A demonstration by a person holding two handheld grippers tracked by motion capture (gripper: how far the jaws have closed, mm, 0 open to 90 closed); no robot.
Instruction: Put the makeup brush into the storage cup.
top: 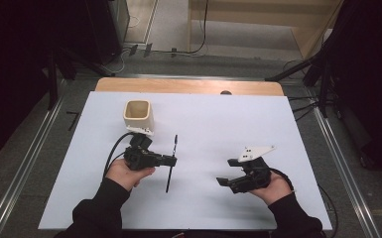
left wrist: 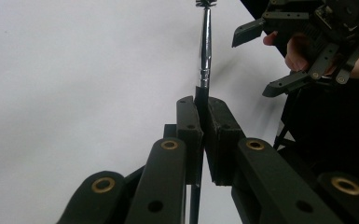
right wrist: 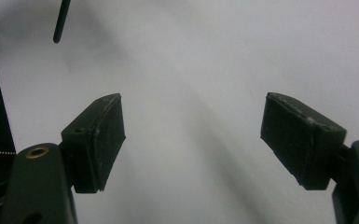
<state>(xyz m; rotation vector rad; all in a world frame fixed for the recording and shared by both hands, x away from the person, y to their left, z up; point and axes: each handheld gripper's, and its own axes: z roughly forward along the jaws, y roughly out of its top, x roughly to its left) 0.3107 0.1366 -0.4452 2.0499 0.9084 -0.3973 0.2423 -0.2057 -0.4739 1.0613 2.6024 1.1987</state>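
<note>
A thin black brush (top: 171, 161) with a silver shaft (left wrist: 205, 46) and a bristled tip is pinched between the jaws of my left gripper (top: 171, 160), a little left of the white sheet's middle. In the left gripper view the gripper (left wrist: 203, 105) is shut on the brush handle, and the shaft points away toward the bristles. My right gripper (top: 223, 181) sits to the right, close above the sheet, open with nothing between its jaws (right wrist: 193, 140). It shows farther off in the left gripper view (left wrist: 251, 67). The brush's dark end (right wrist: 61, 21) shows at the upper left of the right gripper view.
A cream square cup (top: 138, 115) stands upright just beyond the left gripper, mouth up. The white sheet (top: 218, 119) covers most of a wooden table (top: 188, 85). Metal rails and dark stands flank the table on both sides.
</note>
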